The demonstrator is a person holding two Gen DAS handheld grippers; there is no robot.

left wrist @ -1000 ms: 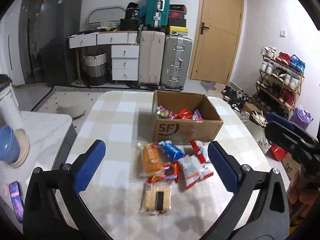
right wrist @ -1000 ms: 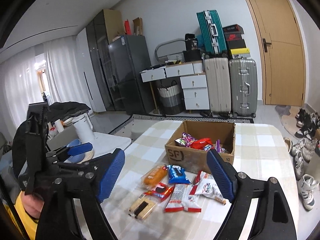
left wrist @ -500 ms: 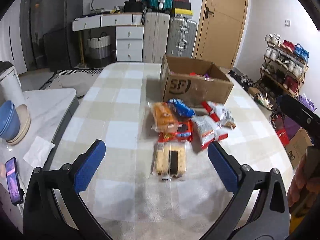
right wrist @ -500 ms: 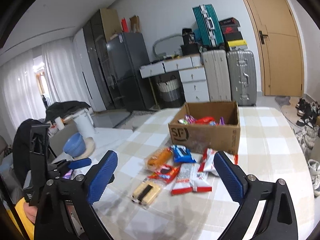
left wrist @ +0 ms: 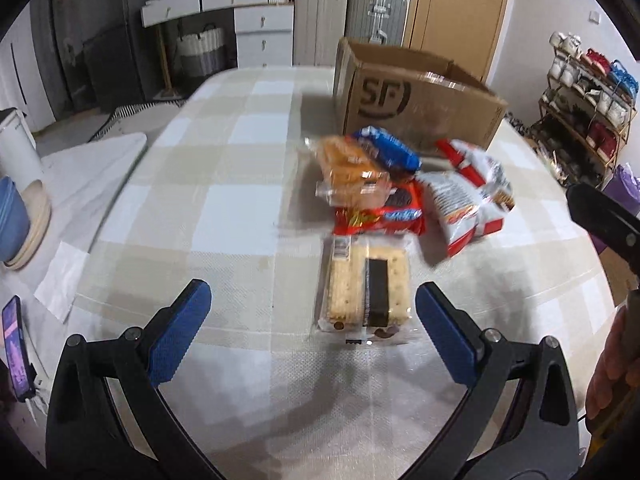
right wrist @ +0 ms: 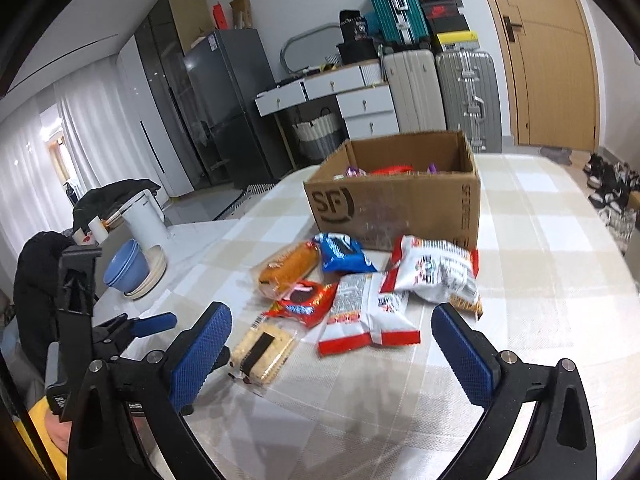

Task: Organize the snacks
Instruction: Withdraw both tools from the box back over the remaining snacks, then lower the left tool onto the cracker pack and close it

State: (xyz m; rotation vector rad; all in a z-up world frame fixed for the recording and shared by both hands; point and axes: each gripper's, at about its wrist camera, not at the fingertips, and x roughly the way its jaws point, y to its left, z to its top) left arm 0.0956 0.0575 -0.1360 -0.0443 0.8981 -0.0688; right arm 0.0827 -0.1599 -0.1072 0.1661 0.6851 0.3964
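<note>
- Brown cardboard SF box (right wrist: 394, 196) at the back, snacks already inside.
- Clear-wrapped cracker sandwich pack (left wrist: 366, 292) lies nearest, in front of the box.
- Left gripper (left wrist: 312, 322) and right gripper (right wrist: 330, 344) both spread wide, empty; slippery wrap could squirt out if pinched off-centre.

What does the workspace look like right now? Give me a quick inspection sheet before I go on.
Surface: checked tablecloth on the table, flat.
Job's things: open SF cardboard box with snacks already inside; six packets loose in front of it, nearest the cracker sandwich pack, then red cookie pack, orange cake, blue cookie pack, two white-red bags.
Clutter: blue bowls and phone on the side counter.
Grippers: left gripper open, empty; right gripper open, empty.
Cables: nothing seen.
Surroundings: suitcases, shoe rack.
</note>
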